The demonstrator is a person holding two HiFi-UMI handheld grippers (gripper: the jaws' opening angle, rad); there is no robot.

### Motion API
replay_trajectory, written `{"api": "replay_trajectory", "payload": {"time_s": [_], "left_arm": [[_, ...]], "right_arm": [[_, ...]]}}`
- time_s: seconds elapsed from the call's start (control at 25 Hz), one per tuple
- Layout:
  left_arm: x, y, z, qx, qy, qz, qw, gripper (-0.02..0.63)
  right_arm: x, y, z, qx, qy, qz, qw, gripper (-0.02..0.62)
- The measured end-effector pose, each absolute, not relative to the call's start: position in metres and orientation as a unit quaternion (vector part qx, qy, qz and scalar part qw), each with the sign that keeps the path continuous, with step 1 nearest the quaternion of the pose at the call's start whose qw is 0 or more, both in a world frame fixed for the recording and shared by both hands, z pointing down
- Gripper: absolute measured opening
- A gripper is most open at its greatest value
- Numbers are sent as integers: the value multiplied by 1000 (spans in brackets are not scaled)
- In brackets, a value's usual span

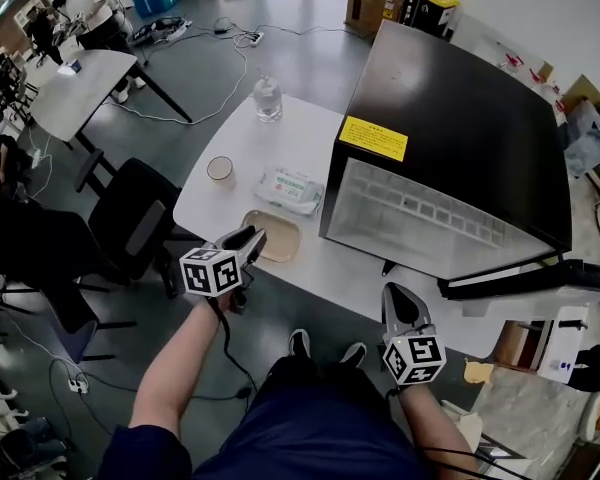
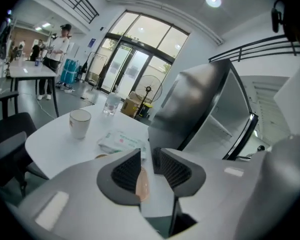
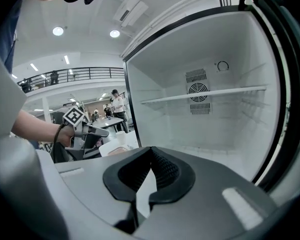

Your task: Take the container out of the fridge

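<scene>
container (image 1: 282,240) already out of fridge (image 1: 450,118), lying flat on tabletop (image 1: 280,143), lower centre-left of head view, just beside wipes pack (image 1: 290,190). fridge door open, inside bare in right gripper view. left tongs (image 1: 252,235) released, nothing gripped, at container's left edge; contact, can't tell. right tongs (image 1: 400,298) clenched, empty, lower right, near fridge front. i judge container light, shallow, stiff plastic, smooth, maybe slippery. i'd pinch rim on short side, keep it level. contents not visible.
</scene>
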State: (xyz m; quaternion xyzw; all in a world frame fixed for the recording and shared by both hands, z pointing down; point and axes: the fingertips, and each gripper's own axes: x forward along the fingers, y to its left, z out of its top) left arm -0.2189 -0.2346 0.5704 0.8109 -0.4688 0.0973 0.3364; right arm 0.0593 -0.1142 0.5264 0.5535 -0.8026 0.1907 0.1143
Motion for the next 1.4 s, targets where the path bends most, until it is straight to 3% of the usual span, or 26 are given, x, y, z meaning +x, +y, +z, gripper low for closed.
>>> {"api": "replay_trajectory", "payload": {"time_s": [0.32,0.52,1.04,1.4], "left_arm": [[-137,-199,497,866,-447,101,201,115],[-93,-184,455,884,-443,77,128,58],[-16,-167,412,910,-409,64,34,6],[4,-161,415,913,-401,71,26,3]], "right_arm": [[87,-119,505,561,-803,179,92,5],[92,-115,486,563,-806,169,69,5],[127,-105,456,591,-793,141,46,5],[149,-99,444,612,-780,126,40,5]]}}
